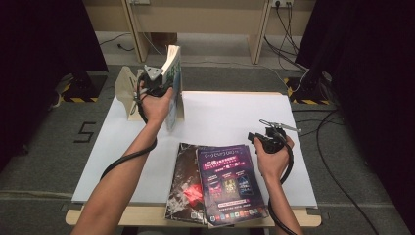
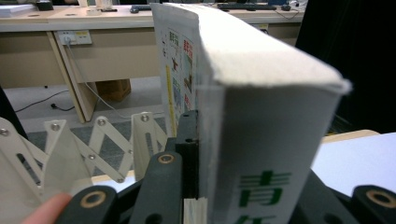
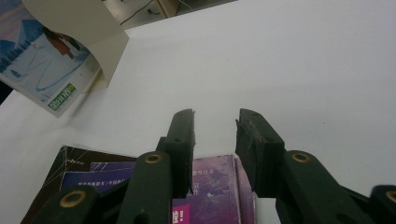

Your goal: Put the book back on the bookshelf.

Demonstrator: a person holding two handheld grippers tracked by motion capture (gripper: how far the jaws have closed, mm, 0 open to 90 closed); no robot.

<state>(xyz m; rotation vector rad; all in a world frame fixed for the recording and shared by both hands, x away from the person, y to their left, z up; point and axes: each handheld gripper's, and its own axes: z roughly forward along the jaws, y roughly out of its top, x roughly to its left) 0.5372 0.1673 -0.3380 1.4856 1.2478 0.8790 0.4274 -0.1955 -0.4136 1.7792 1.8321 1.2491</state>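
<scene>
A thick white-covered book (image 1: 174,81) with green lettering stands upright at the back left of the white table (image 1: 230,117). My left gripper (image 1: 166,89) is shut on it, a black finger (image 2: 187,140) pressed flat against its cover. In the left gripper view the book (image 2: 261,116) rises between the jaws. My right gripper (image 1: 278,131) hovers at the right, just beyond a purple magazine (image 1: 229,182). In the right gripper view the right gripper (image 3: 215,126) is open with nothing between its jaws, the purple magazine (image 3: 210,186) lies below it, and the book (image 3: 51,60) stands at the upper left.
A dark magazine (image 1: 185,182) lies under the purple one at the table's front edge. A white folding scissor-type rack (image 1: 125,90) stands just left of the book, also in the left gripper view as the rack (image 2: 93,140). Desks and cables lie beyond the table.
</scene>
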